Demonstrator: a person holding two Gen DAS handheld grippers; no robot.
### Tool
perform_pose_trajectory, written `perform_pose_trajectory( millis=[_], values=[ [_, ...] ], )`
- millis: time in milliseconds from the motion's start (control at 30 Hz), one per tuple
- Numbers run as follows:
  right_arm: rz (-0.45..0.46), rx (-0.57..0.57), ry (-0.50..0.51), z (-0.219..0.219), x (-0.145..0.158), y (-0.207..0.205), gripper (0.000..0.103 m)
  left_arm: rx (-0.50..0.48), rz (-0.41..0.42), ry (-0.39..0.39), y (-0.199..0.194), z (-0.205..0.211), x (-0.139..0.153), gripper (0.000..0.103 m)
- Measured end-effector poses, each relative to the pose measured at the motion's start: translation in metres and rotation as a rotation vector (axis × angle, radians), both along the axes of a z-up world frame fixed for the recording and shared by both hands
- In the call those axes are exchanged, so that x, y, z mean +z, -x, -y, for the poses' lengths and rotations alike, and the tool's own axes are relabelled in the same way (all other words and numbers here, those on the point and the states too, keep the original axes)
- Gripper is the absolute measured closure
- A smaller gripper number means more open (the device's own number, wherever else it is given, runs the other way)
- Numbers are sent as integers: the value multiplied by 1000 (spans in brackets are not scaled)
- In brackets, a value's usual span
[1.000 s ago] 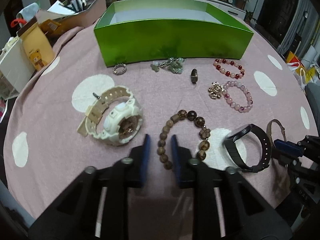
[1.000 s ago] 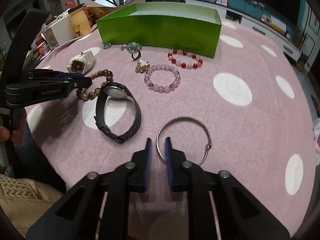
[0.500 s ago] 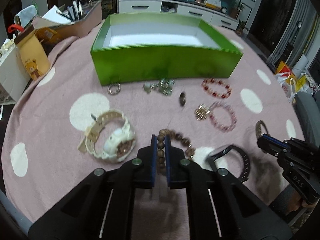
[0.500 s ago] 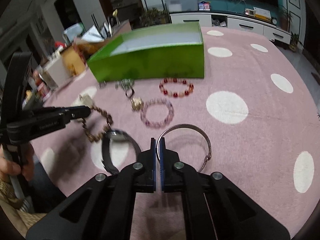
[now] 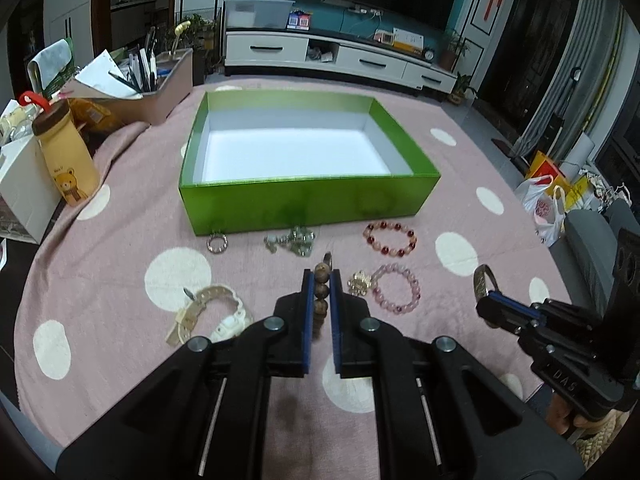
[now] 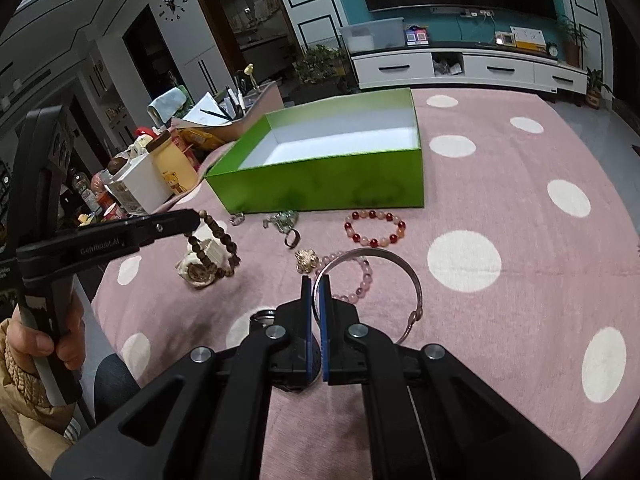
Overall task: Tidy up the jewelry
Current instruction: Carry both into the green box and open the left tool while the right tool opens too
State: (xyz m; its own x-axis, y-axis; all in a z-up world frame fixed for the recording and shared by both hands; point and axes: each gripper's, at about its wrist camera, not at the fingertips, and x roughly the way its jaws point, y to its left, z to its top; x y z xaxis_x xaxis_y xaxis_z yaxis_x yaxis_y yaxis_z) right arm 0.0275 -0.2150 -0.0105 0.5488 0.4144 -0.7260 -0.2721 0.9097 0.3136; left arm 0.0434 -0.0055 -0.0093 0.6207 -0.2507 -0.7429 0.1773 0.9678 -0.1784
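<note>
Wooden bracelet (image 5: pixel 321 280) clamped, left hand-held gripper (image 5: pixel 321 286) raised.

Right gripper (image 6: pixel 316 292) pinching a thin metal bangle (image 6: pixel 400 264) off the pink dotted cloth (image 6: pixel 520 280); left gripper (image 6: pixel 192 218) dangling a brown bead bracelet (image 6: pixel 218 244) above the cream watch (image 6: pixel 200 266). Green box (image 6: pixel 332 188) sitting behind.

On the table (image 5: pixel 120 216) the open box (image 5: pixel 304 200) stands at the back. Before its front wall lie a small ring (image 5: pixel 217 242), a charm cluster (image 5: pixel 294 238) and a bead bracelet (image 5: pixel 390 238) in a row, left to right. Nearer lie a watch (image 5: pixel 212 316), left, and another bead bracelet (image 5: pixel 398 294), right.
</note>
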Motion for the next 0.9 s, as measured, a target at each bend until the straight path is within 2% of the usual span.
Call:
perform_pose_trajectory(
  millis=[467,733,900],
  values=[
    [88,18,-8,-10,28,-25,100,28,74,-6,-29,-15,33,96],
    [146,27,-7,-13,46,-58,100,60,109,-14,-64,-24,51,96],
    [162,19,-16,-18,48,-87,100,69,96,-3,-98,-25,49,96]
  ],
)
